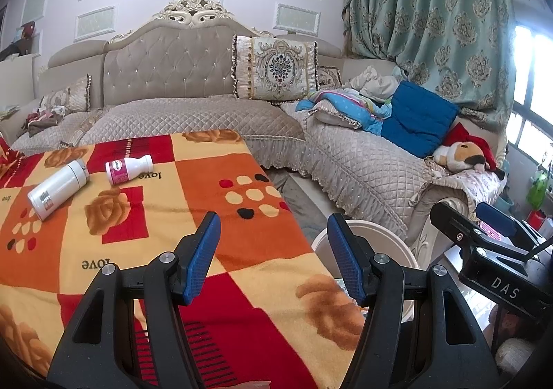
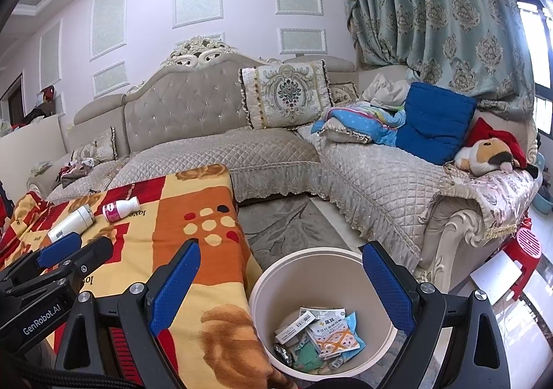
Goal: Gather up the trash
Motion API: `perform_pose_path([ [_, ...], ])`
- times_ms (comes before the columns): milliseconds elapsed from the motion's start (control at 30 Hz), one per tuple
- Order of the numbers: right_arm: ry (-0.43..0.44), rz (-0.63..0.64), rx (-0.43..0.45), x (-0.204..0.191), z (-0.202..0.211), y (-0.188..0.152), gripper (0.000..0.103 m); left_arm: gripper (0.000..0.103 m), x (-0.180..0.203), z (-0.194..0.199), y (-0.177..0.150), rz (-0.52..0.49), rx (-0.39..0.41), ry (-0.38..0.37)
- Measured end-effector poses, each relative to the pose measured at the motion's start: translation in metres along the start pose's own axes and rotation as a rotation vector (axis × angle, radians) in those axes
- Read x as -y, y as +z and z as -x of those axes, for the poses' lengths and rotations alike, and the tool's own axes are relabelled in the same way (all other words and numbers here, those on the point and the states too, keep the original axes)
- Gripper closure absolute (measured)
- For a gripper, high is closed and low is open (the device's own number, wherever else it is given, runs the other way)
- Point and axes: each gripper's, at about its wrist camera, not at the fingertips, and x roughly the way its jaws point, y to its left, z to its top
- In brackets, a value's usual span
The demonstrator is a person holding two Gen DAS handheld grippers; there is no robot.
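Note:
Two bottles lie on their sides on the blanket-covered table [image 1: 207, 188]: a white cylindrical bottle [image 1: 57, 189] [image 2: 71, 224] and a small white bottle with a pink label [image 1: 128, 169] [image 2: 121, 208]. My left gripper [image 1: 273, 257] hovers open over the table's near right part, well short of both bottles, with nothing between its blue pads. My right gripper [image 2: 281, 288] is open and empty above the cream trash bin [image 2: 273, 271], which holds several wrappers and packets [image 2: 321, 333]. The bin's rim [image 1: 411, 261] shows behind my left gripper's right finger.
An ornate beige corner sofa [image 2: 269, 154] wraps behind and to the right of the table, with cushions, a blue pillow [image 2: 435, 123], blankets and a plush toy [image 2: 487, 154]. A red stool [image 2: 525, 250] stands at the right. A grey rug [image 2: 293, 226] covers the floor between table and sofa.

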Motion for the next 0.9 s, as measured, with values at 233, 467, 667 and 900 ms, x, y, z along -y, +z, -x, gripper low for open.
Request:
perform_pose_path([
  [233,0.000,0.000,-0.002,0.0011,-0.0005,-0.0002,0.009,0.040,0.0012,-0.0009,0.0007,-0.004,-0.004,0.000],
  [467,-0.001,0.000,-0.006,0.0029,-0.0003,-0.0021,0.009,0.040,0.0013,-0.0015,0.0005,-0.005,-0.004,-0.001],
  [667,-0.001,0.000,-0.008,0.0029,-0.0005,-0.0019,0.009,0.040,0.0017,-0.0031,0.0004,-0.010,-0.010,-0.004],
  [900,-0.002,0.000,-0.011,0.0049,-0.0001,-0.0027,0.009,0.040,0.0050,-0.0060,0.0001,-0.016,-0.019,-0.011],
])
